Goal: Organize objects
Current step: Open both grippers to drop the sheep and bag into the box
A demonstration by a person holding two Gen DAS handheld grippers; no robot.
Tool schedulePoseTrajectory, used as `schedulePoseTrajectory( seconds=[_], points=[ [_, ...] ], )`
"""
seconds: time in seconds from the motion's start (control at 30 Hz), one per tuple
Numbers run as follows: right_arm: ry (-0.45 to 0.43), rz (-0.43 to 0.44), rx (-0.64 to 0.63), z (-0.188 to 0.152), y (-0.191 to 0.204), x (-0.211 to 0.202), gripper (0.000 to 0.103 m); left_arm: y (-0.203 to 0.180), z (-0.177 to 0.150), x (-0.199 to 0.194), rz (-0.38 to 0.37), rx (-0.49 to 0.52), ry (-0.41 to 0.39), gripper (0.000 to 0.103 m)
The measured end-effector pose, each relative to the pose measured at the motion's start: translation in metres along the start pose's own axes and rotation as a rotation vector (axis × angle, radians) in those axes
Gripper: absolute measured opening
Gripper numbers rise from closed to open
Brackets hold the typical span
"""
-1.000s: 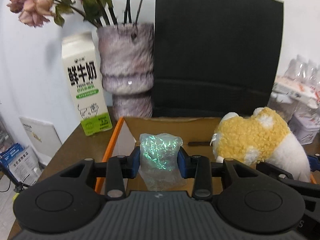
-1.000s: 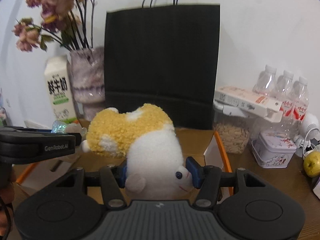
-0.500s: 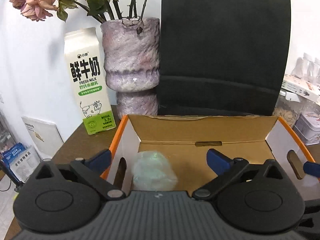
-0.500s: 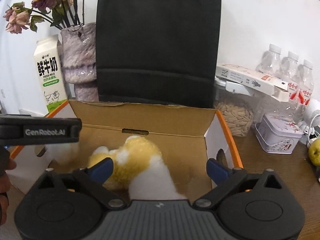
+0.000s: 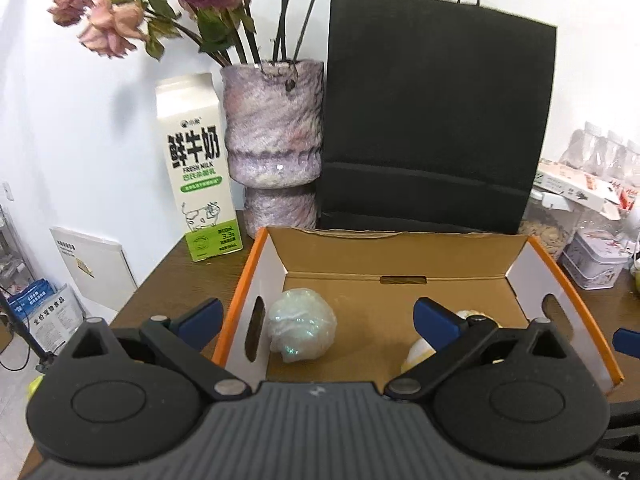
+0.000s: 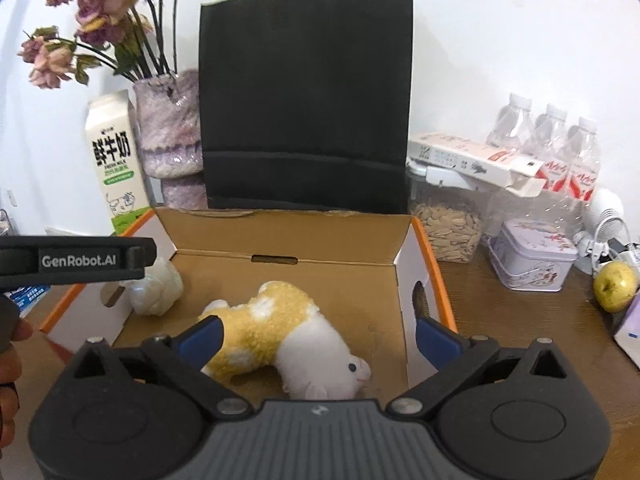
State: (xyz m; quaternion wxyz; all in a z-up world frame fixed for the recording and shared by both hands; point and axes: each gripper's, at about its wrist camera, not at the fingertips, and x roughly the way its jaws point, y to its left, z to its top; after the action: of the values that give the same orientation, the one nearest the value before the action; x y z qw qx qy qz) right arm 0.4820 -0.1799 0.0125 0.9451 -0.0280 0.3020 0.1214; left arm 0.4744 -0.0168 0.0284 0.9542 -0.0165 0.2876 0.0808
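Note:
An open cardboard box with an orange rim [image 5: 396, 256] [image 6: 288, 236] stands on the brown table. Inside, at its left end, lies an iridescent plastic-wrapped bundle [image 5: 302, 330] [image 6: 156, 292]. A yellow and white plush toy [image 6: 280, 332] lies on its side in the box's middle, partly hidden behind a finger in the left wrist view [image 5: 420, 354]. My left gripper [image 5: 316, 314] hangs open above the bundle and touches nothing. My right gripper [image 6: 320, 334] is over the plush, its jaws still opening, the toy below and free of the pads.
Behind the box stand a milk carton [image 5: 198, 184], a purple vase with dried flowers [image 5: 276, 148] and a black paper bag [image 5: 436, 128]. To the right are a seed jar [image 6: 448, 228], a tin [image 6: 534, 256], water bottles [image 6: 552, 140] and a yellow fruit [image 6: 614, 286].
Both grippers opened and let go. The bundle and the plush dropped from the jaws into the box and now lie on its floor. Both grippers drew back a little.

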Motion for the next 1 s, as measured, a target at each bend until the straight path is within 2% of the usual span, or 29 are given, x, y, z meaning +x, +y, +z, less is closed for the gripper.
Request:
schedulePoseTrajectory(
  seconds=[0.27,0.57,1.0],
  points=[
    [-0.050,0.006,-0.002,-0.001,0.007,-0.055,0.103,0.005,-0.006,-0.050,-0.005,-0.015,-0.030,0.103],
    [-0.087,0.014,-0.013,-0.016,0.018,-0.112,0.103,0.018,-0.024,-0.101,-0.009,-0.013,-0.052,0.103],
    [-0.128,0.033,-0.018,-0.055,0.032,-0.178,0.103,0.045,-0.070,-0.165,-0.027,-0.031,-0.084,0.103]
  ],
)
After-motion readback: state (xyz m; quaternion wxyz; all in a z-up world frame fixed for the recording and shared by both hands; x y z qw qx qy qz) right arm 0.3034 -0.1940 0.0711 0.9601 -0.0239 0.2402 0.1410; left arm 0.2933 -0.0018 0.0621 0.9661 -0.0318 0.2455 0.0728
